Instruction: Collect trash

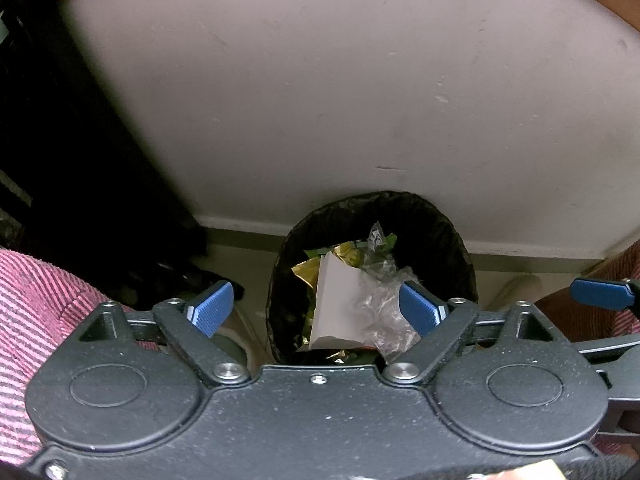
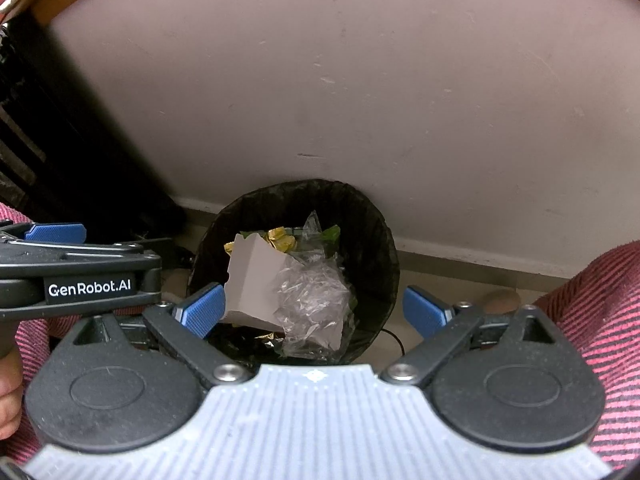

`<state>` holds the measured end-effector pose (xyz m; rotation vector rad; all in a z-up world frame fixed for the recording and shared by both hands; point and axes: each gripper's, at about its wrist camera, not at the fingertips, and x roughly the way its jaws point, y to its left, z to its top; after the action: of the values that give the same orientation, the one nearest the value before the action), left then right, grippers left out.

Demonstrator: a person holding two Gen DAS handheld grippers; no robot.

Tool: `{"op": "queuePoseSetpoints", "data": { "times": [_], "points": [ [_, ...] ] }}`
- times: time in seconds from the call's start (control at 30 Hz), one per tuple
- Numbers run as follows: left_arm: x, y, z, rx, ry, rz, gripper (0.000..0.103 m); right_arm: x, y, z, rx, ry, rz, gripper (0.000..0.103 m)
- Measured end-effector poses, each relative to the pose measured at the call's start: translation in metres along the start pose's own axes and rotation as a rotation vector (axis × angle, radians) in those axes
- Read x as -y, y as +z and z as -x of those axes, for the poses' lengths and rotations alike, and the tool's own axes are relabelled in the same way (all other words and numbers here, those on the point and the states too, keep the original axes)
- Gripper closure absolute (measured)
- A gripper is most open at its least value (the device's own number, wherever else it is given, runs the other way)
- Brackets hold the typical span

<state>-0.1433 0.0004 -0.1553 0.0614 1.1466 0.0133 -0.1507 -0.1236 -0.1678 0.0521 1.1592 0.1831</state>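
Trash (image 1: 352, 300) fills the black-lined bin (image 1: 440, 240) on the floor against the wall, below both hand-held grippers. Left hand-held gripper (image 1: 316, 308) and right hand-held gripper (image 2: 314, 312) gape wide, holding nothing. Only the right view shows a bare hand (image 2: 10, 392) at its edge.

I cannot see the near rim of the round bin with the black plastic liner (image 1: 440, 236); the body of my left gripper (image 1: 316, 310) covers it. Under the white folded paper (image 2: 252, 280) and the crumpled clear plastic film (image 2: 316, 300), the gold and green wrappers (image 2: 282, 238) show only in small parts. The black furniture at the left (image 1: 80, 184) is too dark to identify.
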Motion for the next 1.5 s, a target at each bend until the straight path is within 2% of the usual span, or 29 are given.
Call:
{"op": "queuePoseSetpoints", "data": {
  "times": [1.5],
  "points": [
    [0.0023,0.0001,0.0045,0.016,0.003,-0.017,0.014,0.0006,-0.0008,-0.0004,-0.002,0.001,-0.006,0.004]
  ]
}}
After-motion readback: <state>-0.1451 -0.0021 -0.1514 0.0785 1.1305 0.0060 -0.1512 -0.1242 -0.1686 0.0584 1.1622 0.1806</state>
